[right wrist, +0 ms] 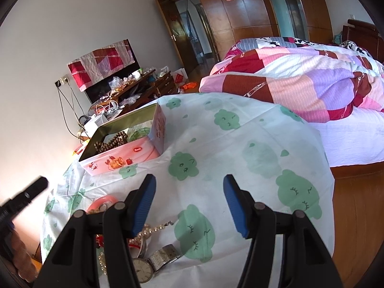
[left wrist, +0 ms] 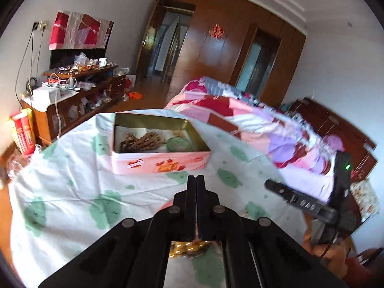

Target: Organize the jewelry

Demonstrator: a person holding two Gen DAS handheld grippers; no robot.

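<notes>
A pink tin box [left wrist: 158, 162] stands open on the green-patterned cloth [left wrist: 72, 192], holding brown bead strings [left wrist: 141, 140] and a green bangle [left wrist: 178, 144]. It also shows in the right wrist view [right wrist: 124, 158]. My left gripper [left wrist: 195, 180] is shut, held above the cloth before the box; gold beads [left wrist: 189, 248] show under its base. My right gripper [right wrist: 189, 187] is open and empty above the cloth. Under its left finger lie a pearl necklace [right wrist: 148, 231], a silver watch [right wrist: 153, 262] and a pink bangle [right wrist: 103, 201].
A bed with a patchwork quilt [right wrist: 300, 81] lies to the right. A cluttered wooden cabinet [left wrist: 79, 88] stands along the left wall. The right gripper's body [left wrist: 312, 206] shows in the left wrist view. Wooden wardrobe doors [left wrist: 216, 48] are at the back.
</notes>
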